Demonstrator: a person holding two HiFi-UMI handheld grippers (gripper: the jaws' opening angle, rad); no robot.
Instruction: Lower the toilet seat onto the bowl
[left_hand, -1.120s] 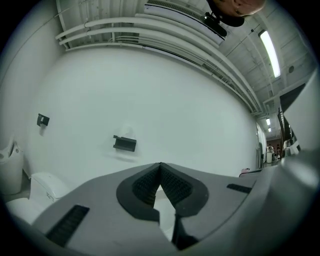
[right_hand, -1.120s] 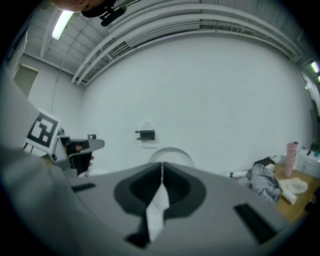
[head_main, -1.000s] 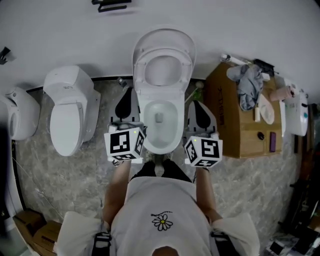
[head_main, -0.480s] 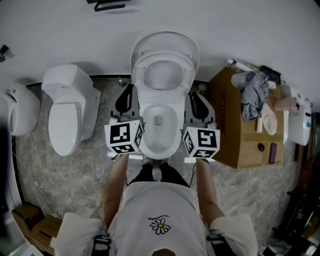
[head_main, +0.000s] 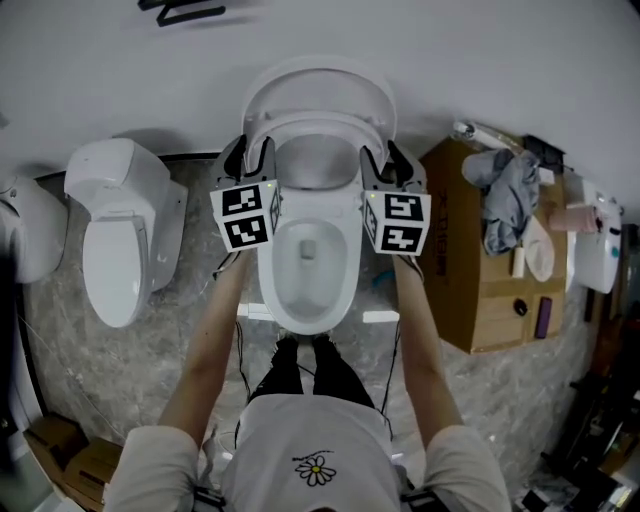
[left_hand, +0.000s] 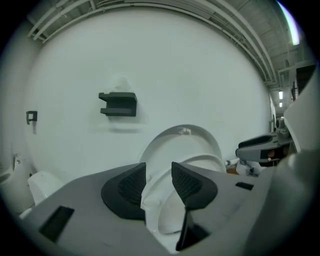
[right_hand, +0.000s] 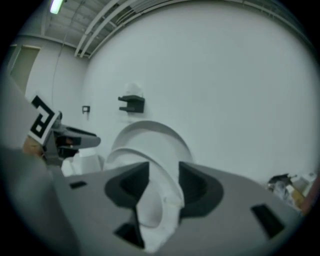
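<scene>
The white toilet seat (head_main: 318, 122) stands raised, leaning near the open lid (head_main: 320, 80) above the bowl (head_main: 270, 295). My left gripper (head_main: 251, 152) is at the seat's left side and my right gripper (head_main: 387, 155) at its right side. In the left gripper view the jaws of my left gripper (left_hand: 158, 177) are opening, with the seat's rim (left_hand: 202, 162) running between them. In the right gripper view my right gripper (right_hand: 164, 182) is likewise opening around the seat's rim (right_hand: 135, 152). On neither gripper do the pads look pressed on the seat.
A second white toilet (head_main: 125, 230) stands to the left, with another white fixture (head_main: 25, 225) at the far left. A cardboard box (head_main: 475, 270) with a grey cloth (head_main: 505, 185) and small items on it sits to the right. A dark bracket (left_hand: 119, 104) hangs on the wall.
Both grippers have moved from beside the bowl's front up to the sides of the raised seat. Their jaws, shut before, now stand apart around the seat's rim.
</scene>
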